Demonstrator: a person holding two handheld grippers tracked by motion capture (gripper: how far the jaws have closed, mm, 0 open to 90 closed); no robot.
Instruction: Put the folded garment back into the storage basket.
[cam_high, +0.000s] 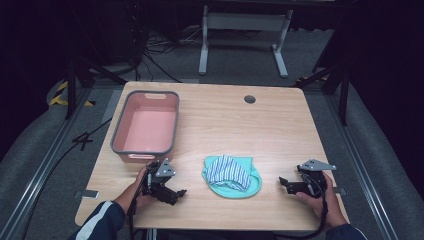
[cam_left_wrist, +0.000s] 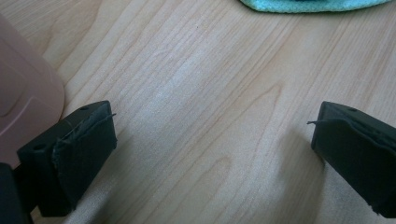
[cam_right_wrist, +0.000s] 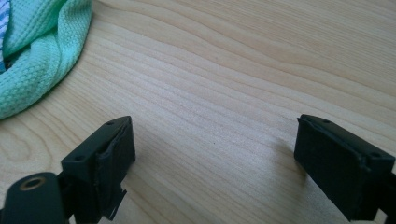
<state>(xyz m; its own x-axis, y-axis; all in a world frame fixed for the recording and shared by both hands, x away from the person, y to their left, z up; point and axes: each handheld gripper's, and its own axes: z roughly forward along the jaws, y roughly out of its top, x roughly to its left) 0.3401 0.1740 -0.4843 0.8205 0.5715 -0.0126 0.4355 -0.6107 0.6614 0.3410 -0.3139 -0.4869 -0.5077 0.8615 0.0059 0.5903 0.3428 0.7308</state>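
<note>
Cloth bundle: a mint-green knitted cloth (cam_high: 231, 188) with a blue-and-white striped cloth (cam_high: 227, 171) folded on top, lying on the worktop (cam_high: 235, 125) between the two grippers, apart from both.
Left gripper: the left gripper (cam_high: 176, 195) rests low over bare wood, jaws spread wide with nothing between them; in the left gripper view the green edge (cam_left_wrist: 308, 4) lies ahead of the jaws and to their right.
Right gripper: the right gripper (cam_high: 284, 184) stands wide and empty too; in the right gripper view the green knit (cam_right_wrist: 37, 56) sits ahead and to the left of its jaws.
Basket: a pink basket (cam_high: 120, 131) with a grey rim stands beyond the left gripper, looks empty, and is the likely place for the cloths.
Step in hand: judging from the pose, the approach to the bundle, not yet a grasp.
How to do it well: bring one gripper in low and level, aim at the thick rolled green edge nearest it, and close on both layers, so the striped piece does not slide off.
Second gripper: keep it open near the far edge to catch a trailing fold.
Risk: pinching only the top layer, or scraping the pads on the wood.
</note>
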